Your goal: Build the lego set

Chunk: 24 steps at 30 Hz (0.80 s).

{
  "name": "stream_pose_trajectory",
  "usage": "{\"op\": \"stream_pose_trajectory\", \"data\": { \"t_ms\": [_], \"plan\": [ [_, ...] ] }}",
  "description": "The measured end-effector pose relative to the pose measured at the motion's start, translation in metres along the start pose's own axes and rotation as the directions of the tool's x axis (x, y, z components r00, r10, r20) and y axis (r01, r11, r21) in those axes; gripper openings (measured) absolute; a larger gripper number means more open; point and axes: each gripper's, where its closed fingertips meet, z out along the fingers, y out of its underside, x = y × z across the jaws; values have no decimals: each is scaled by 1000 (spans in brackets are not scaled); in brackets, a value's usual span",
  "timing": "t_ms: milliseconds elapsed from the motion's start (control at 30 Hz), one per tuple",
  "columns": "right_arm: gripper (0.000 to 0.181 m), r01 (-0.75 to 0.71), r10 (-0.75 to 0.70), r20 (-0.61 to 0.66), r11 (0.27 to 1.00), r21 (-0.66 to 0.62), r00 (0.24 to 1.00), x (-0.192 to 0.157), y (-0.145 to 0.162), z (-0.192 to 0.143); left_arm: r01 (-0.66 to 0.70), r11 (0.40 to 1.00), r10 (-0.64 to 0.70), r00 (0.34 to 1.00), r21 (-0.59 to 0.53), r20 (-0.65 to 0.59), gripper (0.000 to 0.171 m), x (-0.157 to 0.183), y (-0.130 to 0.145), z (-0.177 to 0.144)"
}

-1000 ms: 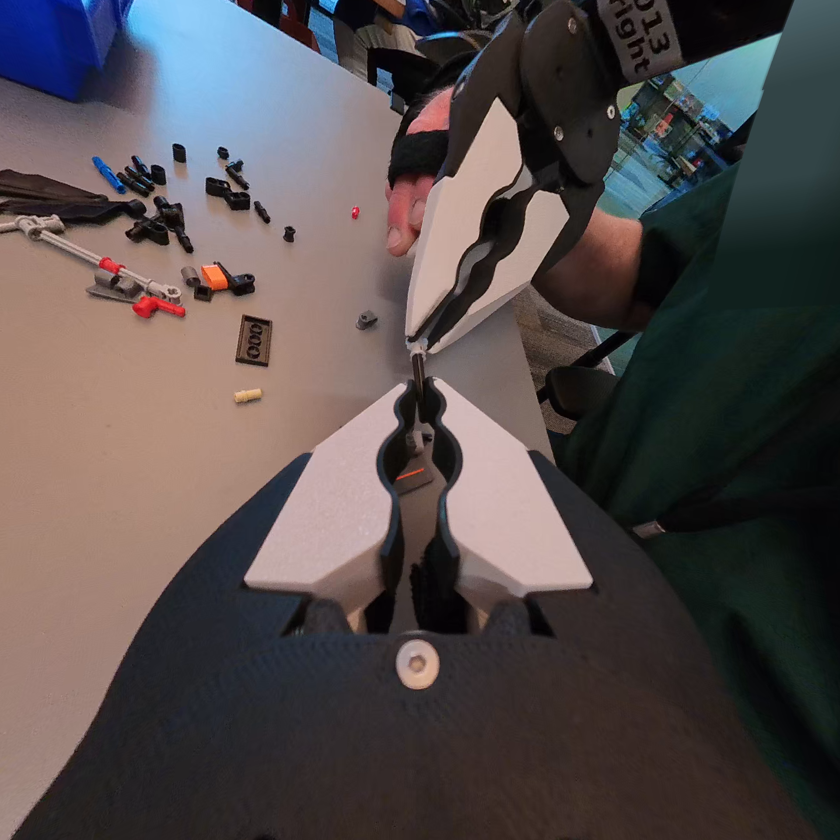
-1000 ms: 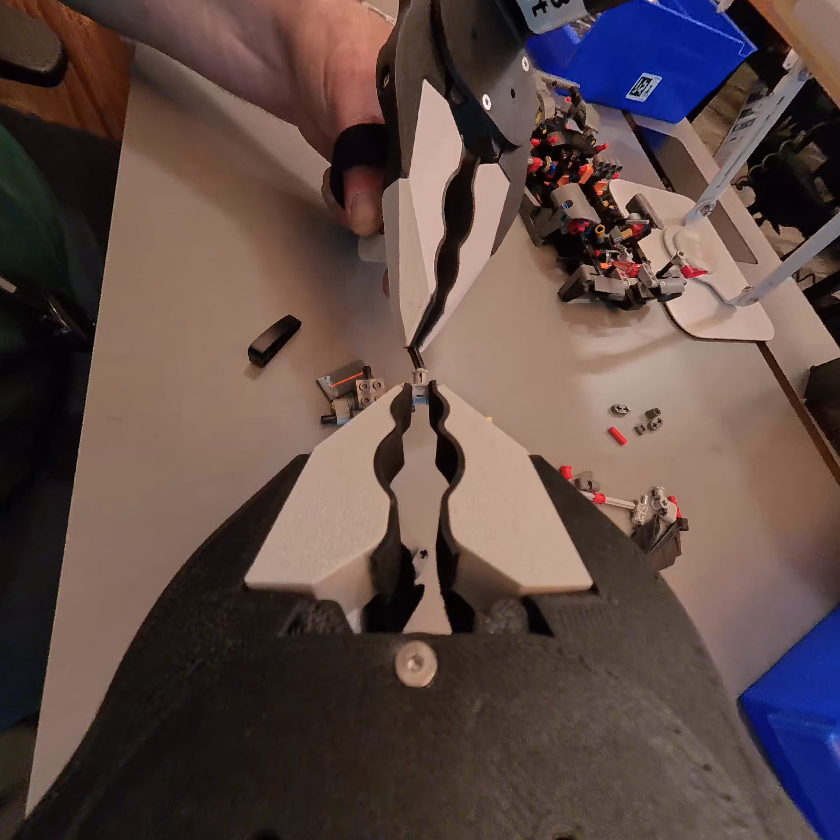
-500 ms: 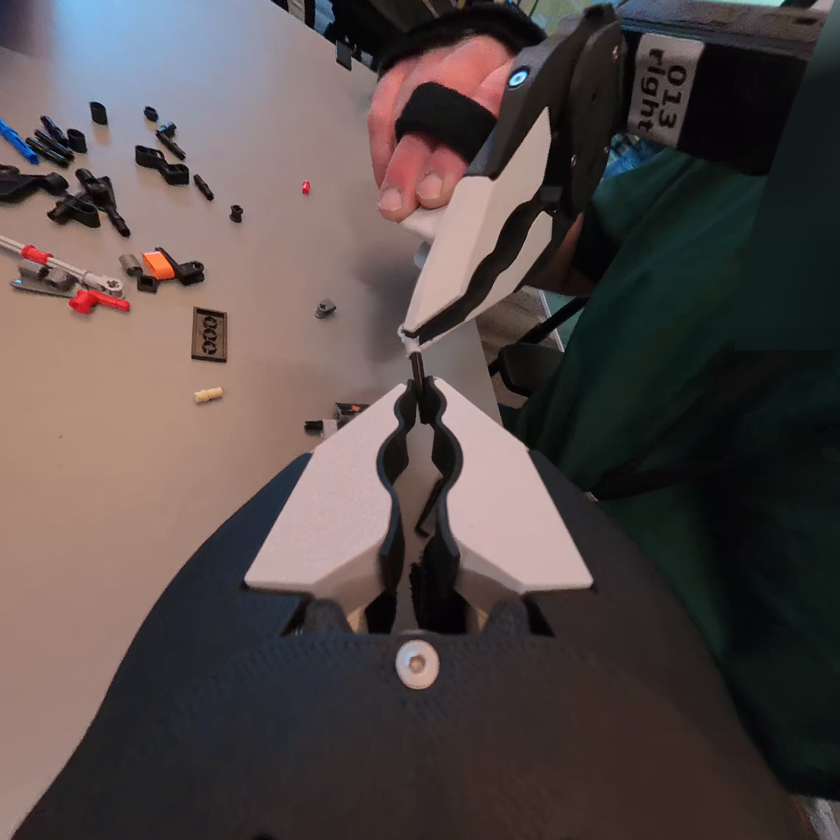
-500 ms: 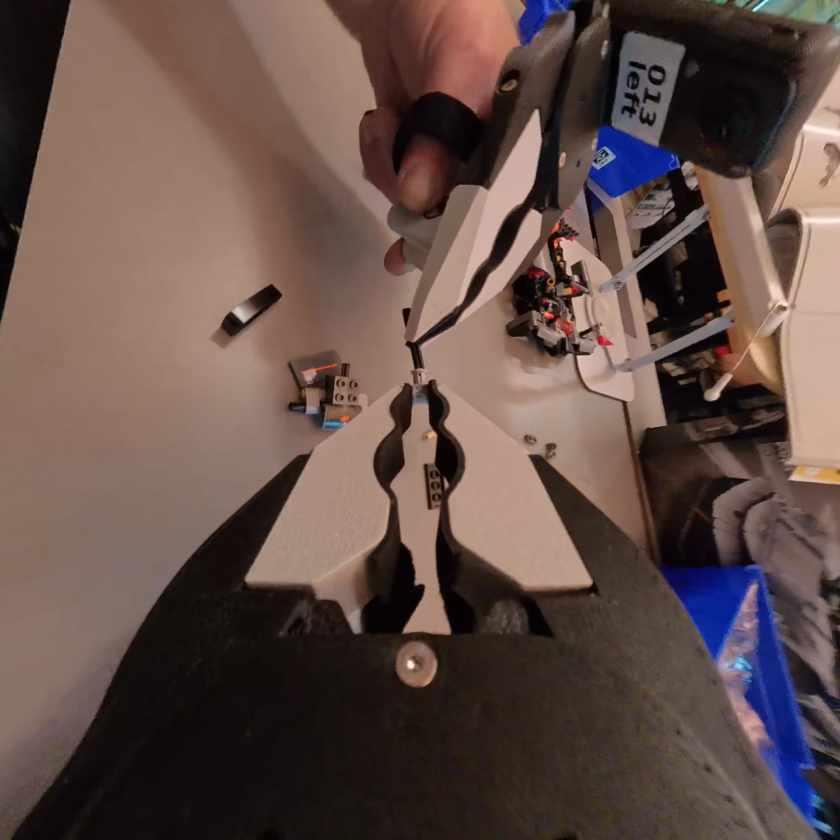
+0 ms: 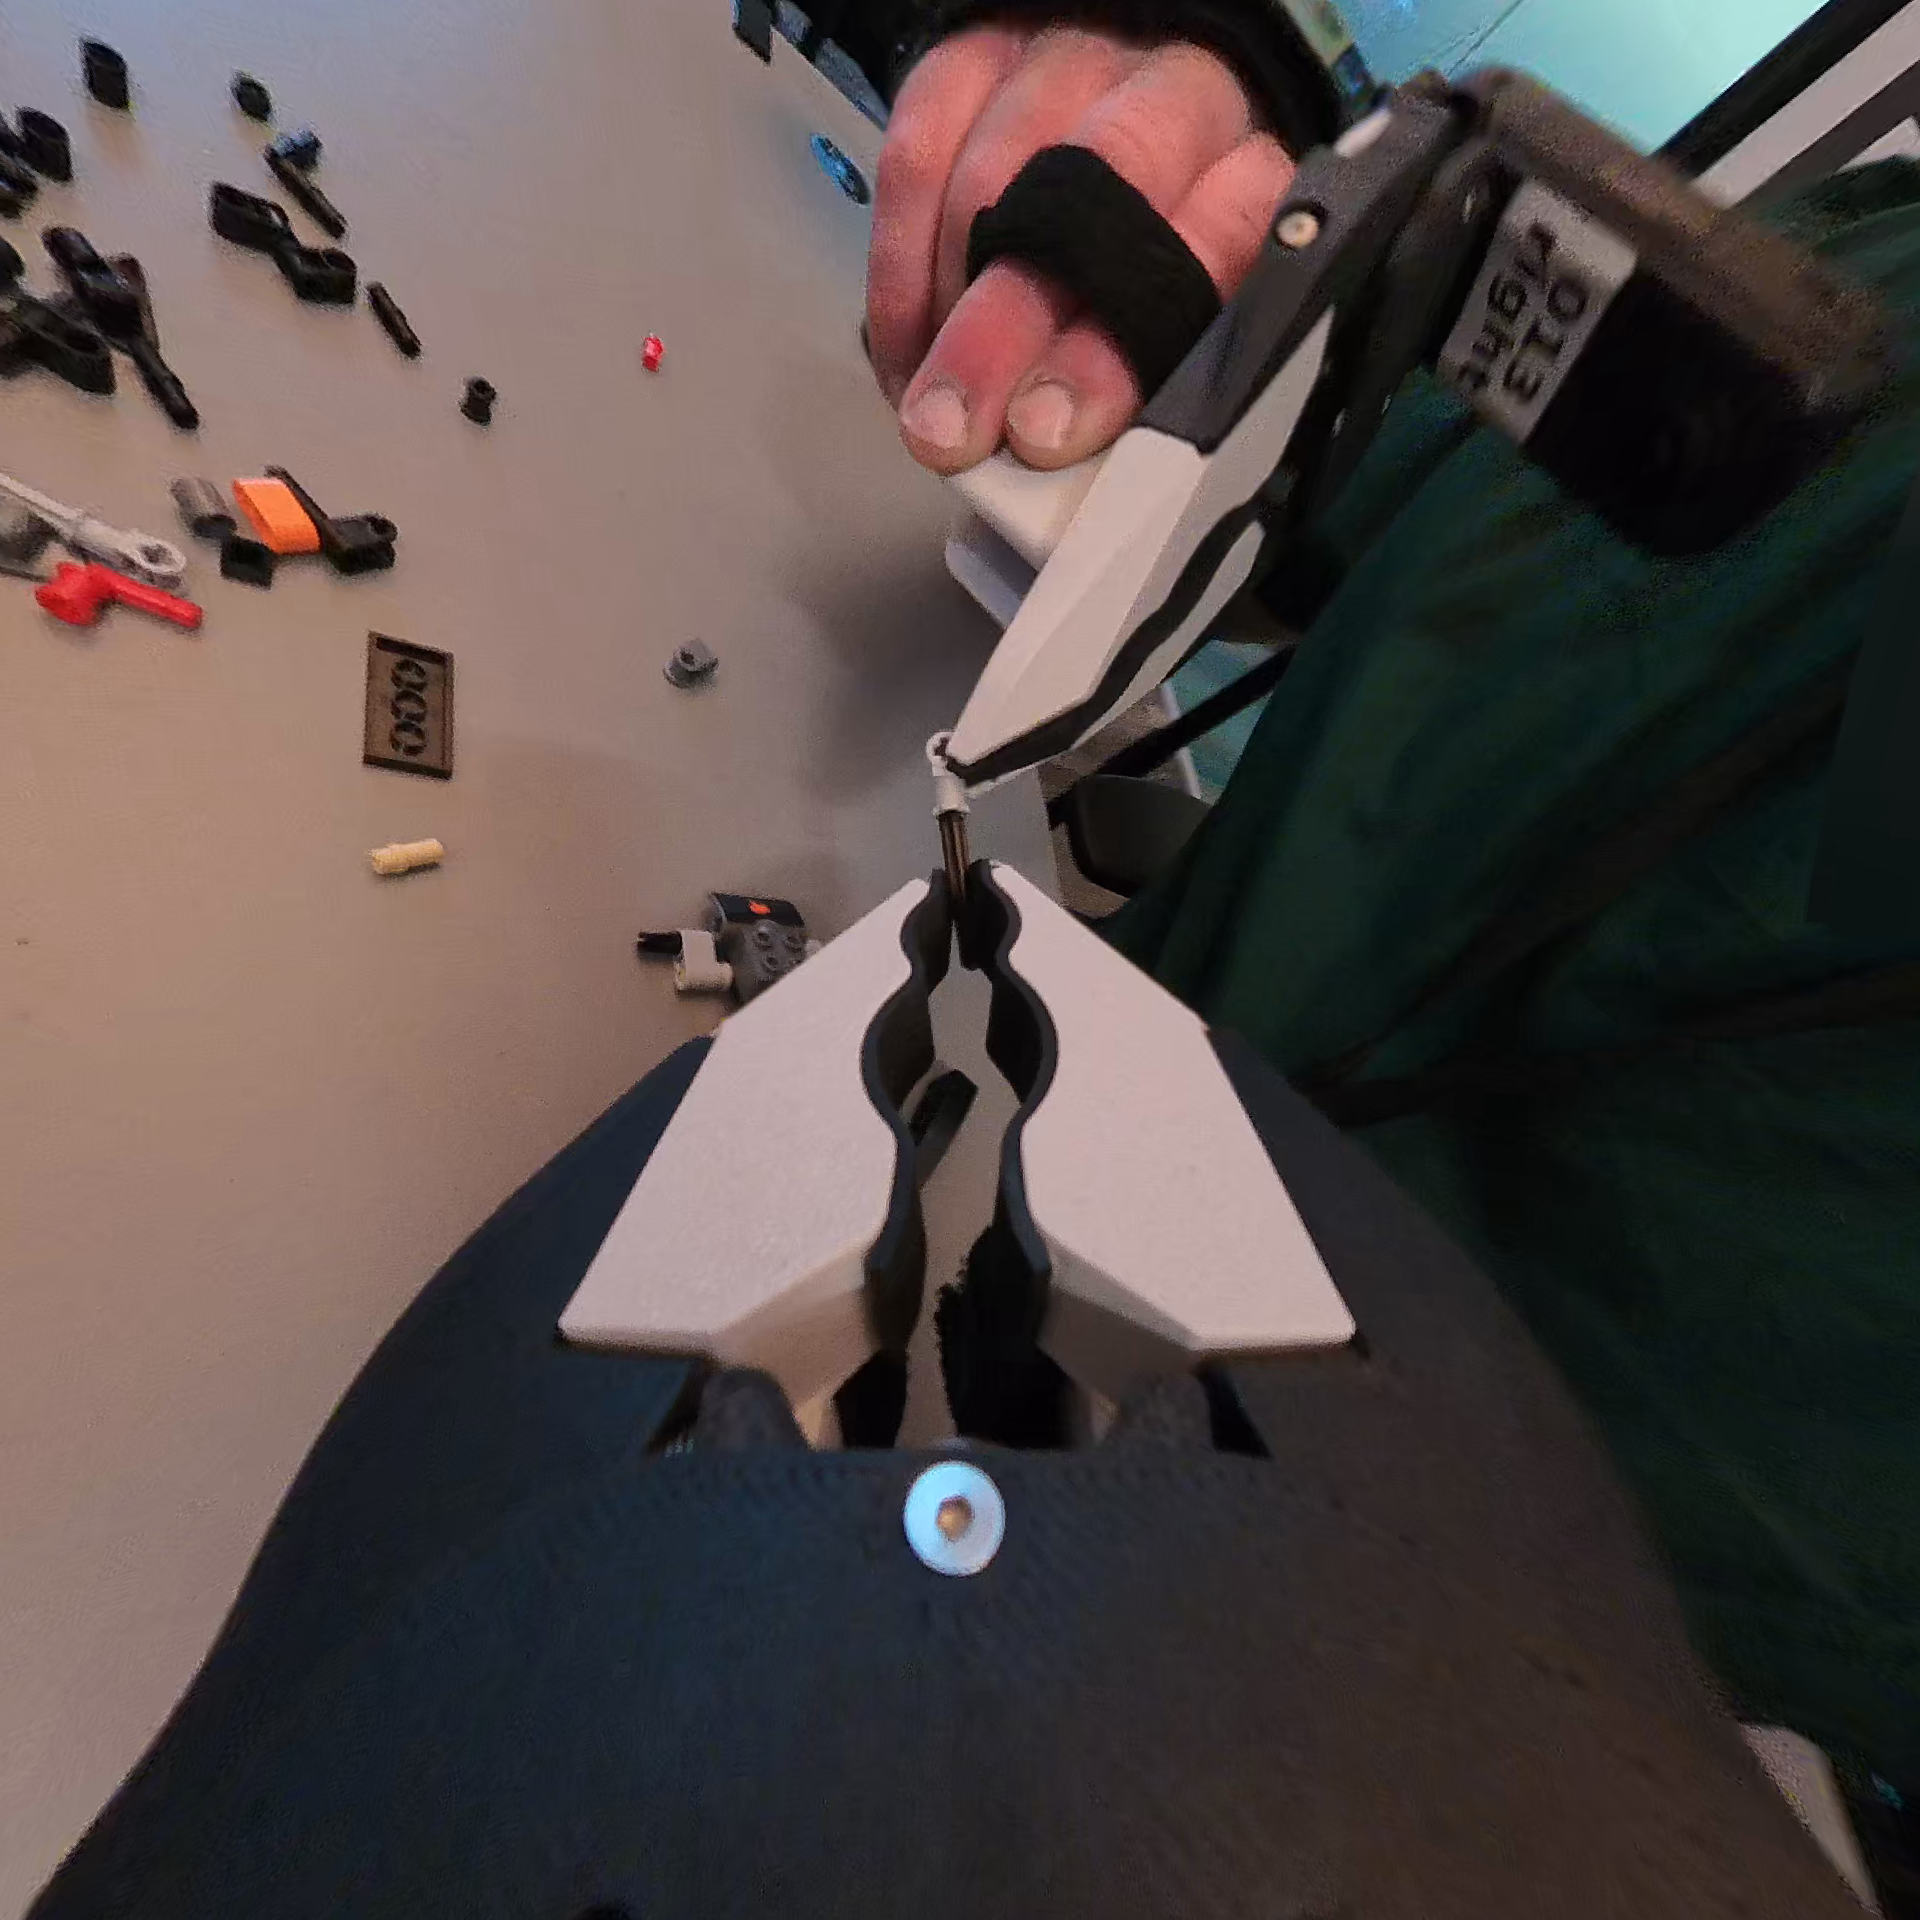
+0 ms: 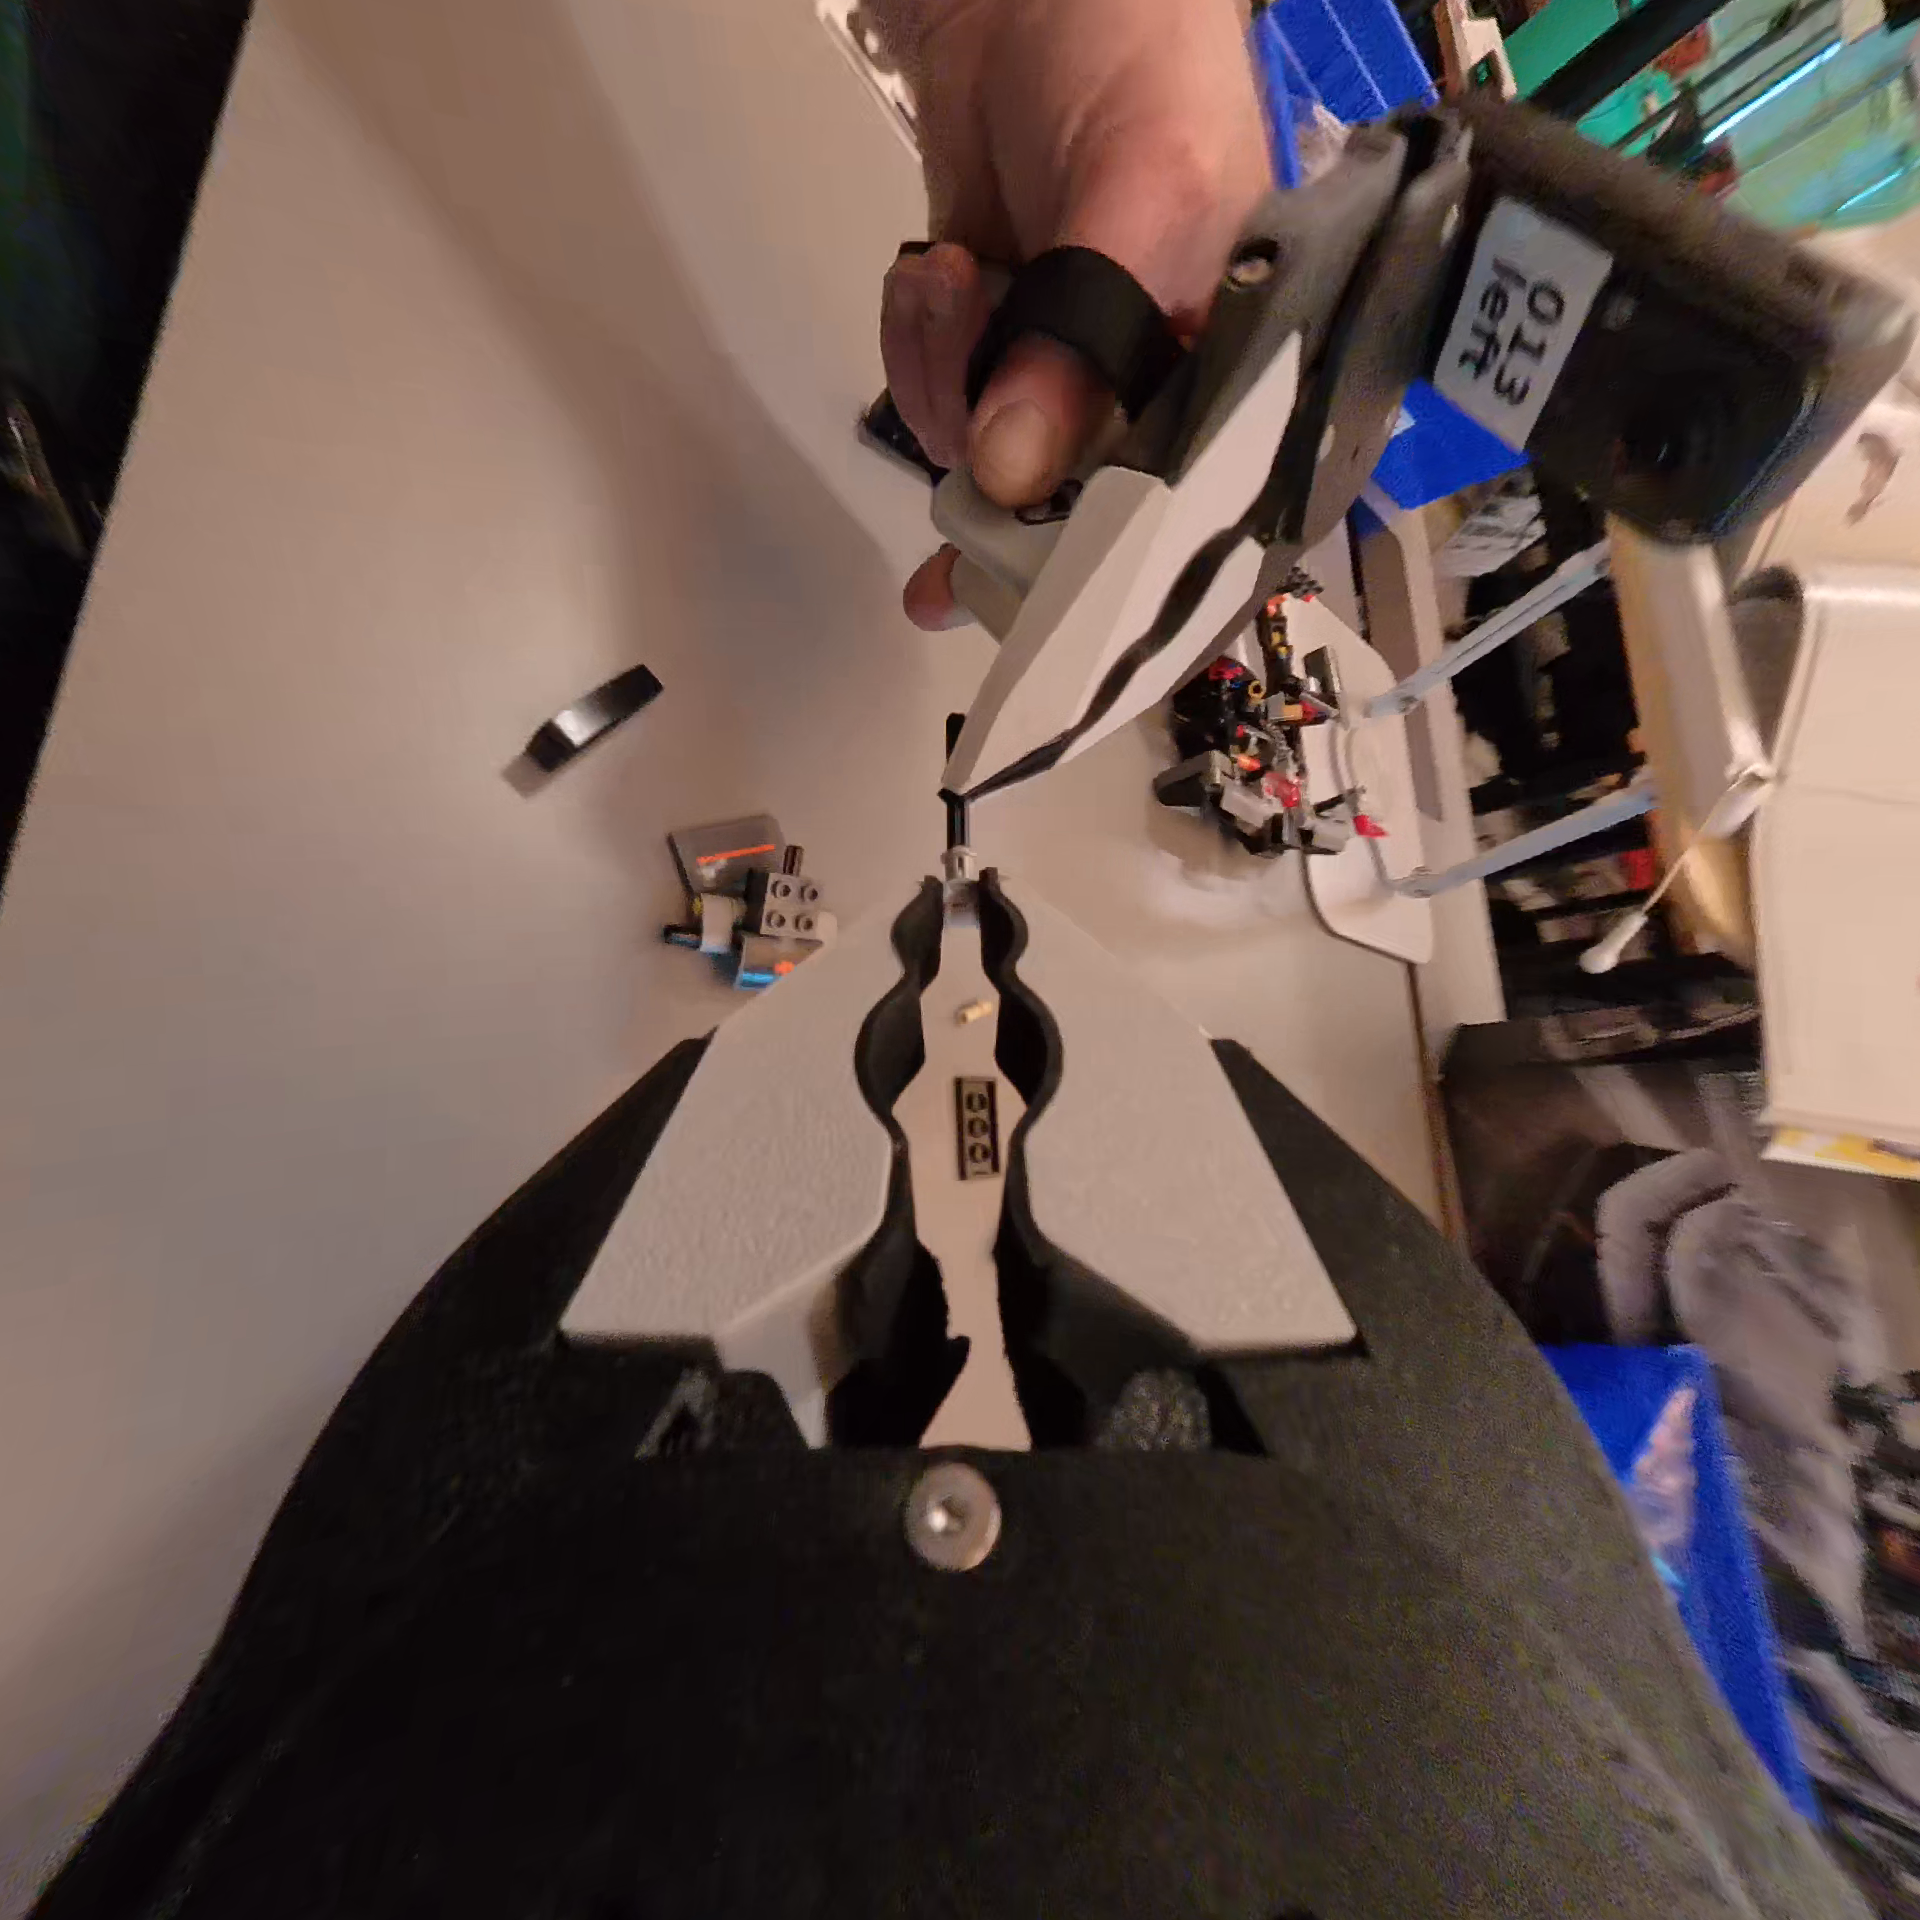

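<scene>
My left gripper (image 5: 958, 891) is shut on a thin black axle (image 5: 953, 840) that sticks out past its tips. My right gripper (image 6: 958, 891) is shut on a small light grey connector (image 6: 958, 873). The two grippers meet tip to tip above the table, and the axle's far end sits in the connector (image 5: 945, 795). The right gripper shows from outside in the left wrist view (image 5: 961, 756), the left one in the right wrist view (image 6: 954, 795). A small grey sub-assembly with an orange stripe (image 6: 750, 896) lies on the table below them; it also shows in the left wrist view (image 5: 750, 935).
Loose pieces lie at the left: a dark plate (image 5: 408, 704), a tan pin (image 5: 406, 856), a red piece (image 5: 109, 603), an orange piece (image 5: 274, 513), several black connectors (image 5: 281, 239). A black curved piece (image 6: 592, 727) lies apart. A larger build (image 6: 1262, 748) and blue bins (image 6: 1694, 1548) stand at the right. My two grippers' fingertips are within a few centimetres of each other. The tan pin (image 5: 406, 856) is about 11 cm from both grippers' fingertips. The right camera catches it too, in the right wrist view (image 6: 974, 1008).
Both grippers have swung and tilted together, still joined tip to tip by the axle and connector. The views have rotated, so the table and sub-assembly have shifted in frame. Both stay shut.
</scene>
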Motion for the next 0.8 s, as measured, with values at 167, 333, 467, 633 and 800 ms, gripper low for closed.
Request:
{"op": "stream_pose_trajectory", "data": {
  "t_ms": [167, 333, 467, 633, 800],
  "plan": [
    [5, -160, 157, 54, 985, 61, 986, 4, -2, -3, -136, 990, 140, 982, -39, 127, 2, 0, -5, 0],
    [0, -232, 219, 107, 964, 131, 970, 4, -12, -6, -225, 972, 233, 955, -63, 181, 2, 3, -9, 4],
    [0, -300, 281, 143, 944, 139, 949, 2, -9, -5, -277, 949, 307, 918, -148, 250, 2, -4, -6, 7],
    [0, -490, 469, 172, 864, 116, 866, -5, 35, 1, -256, 949, 305, 898, -187, 318, 1, -29, 9, 7],
    [0, -585, 575, 113, 806, 92, 810, 10, 63, -30, -261, 959, 285, 900, -115, 330, 2, -34, 17, 5]
  ]
}}
